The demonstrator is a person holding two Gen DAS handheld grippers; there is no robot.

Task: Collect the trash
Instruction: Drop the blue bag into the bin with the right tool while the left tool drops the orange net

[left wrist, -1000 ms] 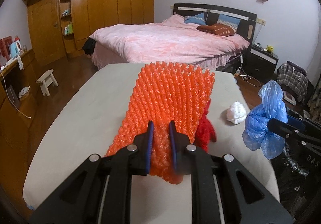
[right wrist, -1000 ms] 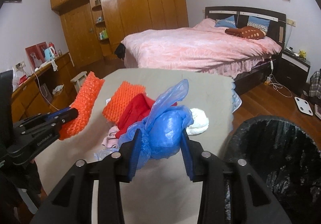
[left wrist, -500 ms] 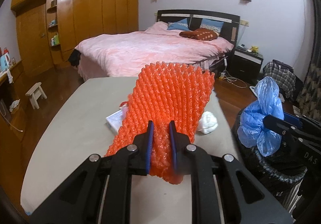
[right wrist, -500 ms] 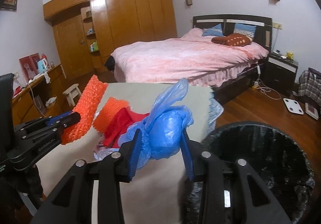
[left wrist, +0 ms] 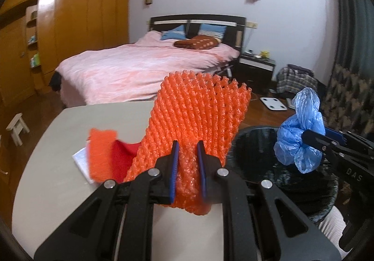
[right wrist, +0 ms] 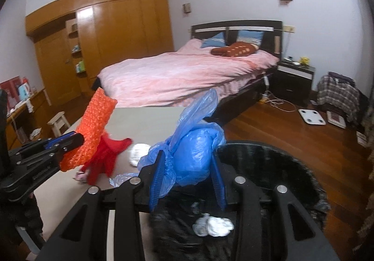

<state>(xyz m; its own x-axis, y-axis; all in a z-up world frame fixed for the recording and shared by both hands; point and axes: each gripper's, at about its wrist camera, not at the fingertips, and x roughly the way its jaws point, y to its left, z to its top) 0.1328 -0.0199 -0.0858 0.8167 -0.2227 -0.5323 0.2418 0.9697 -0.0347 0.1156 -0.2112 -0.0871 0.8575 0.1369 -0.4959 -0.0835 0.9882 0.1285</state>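
Both wrist views close behind own tool, facing bed point(left wrist: 149, 67); share bin point(right wrist: 268, 162), table point(left wrist: 58, 155).

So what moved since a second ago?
Both tongs swung right toward the black trash bin. The right tongs now hold the blue plastic bag over its opening; the left tongs bring the orange foam net near its rim. Both grips stayed shut, and nothing was dropped.

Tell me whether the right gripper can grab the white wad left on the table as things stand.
Probably not: the right gripper is shut on the blue plastic bag, so its jaws are full. The white wad lies unblocked on the table, left of the trash bin.
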